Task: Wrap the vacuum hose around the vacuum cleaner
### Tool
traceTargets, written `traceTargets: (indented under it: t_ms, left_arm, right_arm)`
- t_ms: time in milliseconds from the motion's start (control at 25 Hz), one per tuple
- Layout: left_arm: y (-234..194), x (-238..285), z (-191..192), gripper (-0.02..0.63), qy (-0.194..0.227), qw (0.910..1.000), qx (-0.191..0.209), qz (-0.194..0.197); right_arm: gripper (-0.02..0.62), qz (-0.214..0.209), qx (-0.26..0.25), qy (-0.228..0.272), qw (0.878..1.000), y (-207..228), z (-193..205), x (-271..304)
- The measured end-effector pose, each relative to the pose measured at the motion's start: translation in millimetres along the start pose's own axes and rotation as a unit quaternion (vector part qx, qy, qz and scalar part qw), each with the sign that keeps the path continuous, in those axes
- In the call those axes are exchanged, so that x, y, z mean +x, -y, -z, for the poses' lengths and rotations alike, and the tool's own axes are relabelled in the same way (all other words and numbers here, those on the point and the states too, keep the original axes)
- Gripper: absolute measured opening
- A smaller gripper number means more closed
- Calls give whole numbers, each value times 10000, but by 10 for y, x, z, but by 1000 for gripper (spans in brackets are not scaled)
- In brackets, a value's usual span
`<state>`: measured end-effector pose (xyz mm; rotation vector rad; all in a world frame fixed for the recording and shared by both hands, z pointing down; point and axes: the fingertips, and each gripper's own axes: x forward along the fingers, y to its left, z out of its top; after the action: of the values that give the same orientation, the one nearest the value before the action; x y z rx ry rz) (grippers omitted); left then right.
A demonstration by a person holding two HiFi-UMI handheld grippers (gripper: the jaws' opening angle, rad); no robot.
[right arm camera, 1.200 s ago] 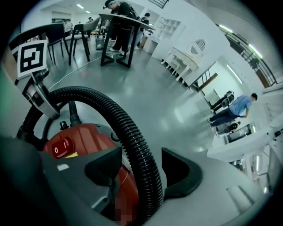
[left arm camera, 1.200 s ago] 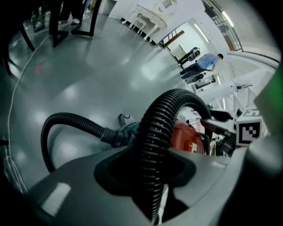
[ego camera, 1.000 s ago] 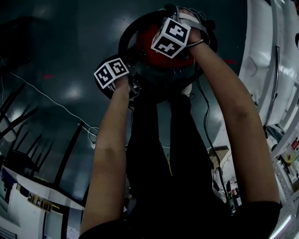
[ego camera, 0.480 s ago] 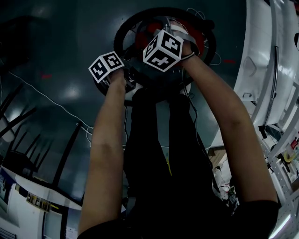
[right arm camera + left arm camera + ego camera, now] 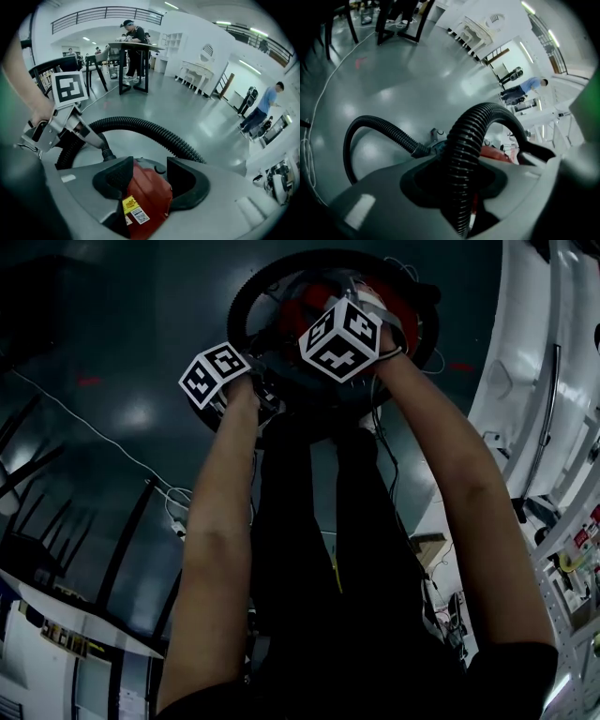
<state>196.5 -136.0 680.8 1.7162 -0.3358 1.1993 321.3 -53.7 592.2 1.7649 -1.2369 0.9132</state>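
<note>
Vacuum cleaner: the red-bodied canister (image 5: 147,197) sits on the grey floor (image 5: 122,343), under both hands and just beyond the person's feet.
Vacuum hose: the black ribbed hose (image 5: 473,131) arcs in a loop round the canister's far and left sides. One end plugs into the body through a cuff.
Left hand-held gripper: (image 5: 459,180) is clamped on the vacuum hose, which rises between its jaws and bends over to the right, at the canister's left edge.
Right hand-held gripper: (image 5: 150,180) is over the canister's top, jaws apart and just been opening. The red body shows between and below them, and the pads do not press it.
In the way: the person's own legs (image 5: 319,521), in black trousers, close off the near side.
Around: a white cable (image 5: 94,435) trails across the floor on the left. Black furniture legs (image 5: 131,554) stand near-left, and white framework (image 5: 548,362) runs along the right.
Farther off: a table (image 5: 136,49) with a person (image 5: 136,35) standing at it, a white console table (image 5: 199,70), and a person in a blue shirt (image 5: 265,105).
Open room: the floor spreads wide to the left and beyond the hose loop, and is narrower on the right.
</note>
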Motion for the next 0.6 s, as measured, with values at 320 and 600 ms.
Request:
traceTargets:
  t_ms: [320, 600]
  left_arm:
    - [-225, -47, -290, 163, 315, 9987, -304, -252]
    - [-195, 63, 12, 163, 59, 9962, -866, 84]
  right_arm:
    - [227, -211, 20, -28, 9998, -206, -47, 105]
    - [227, -561, -70, 33, 9984, -332, -111, 204]
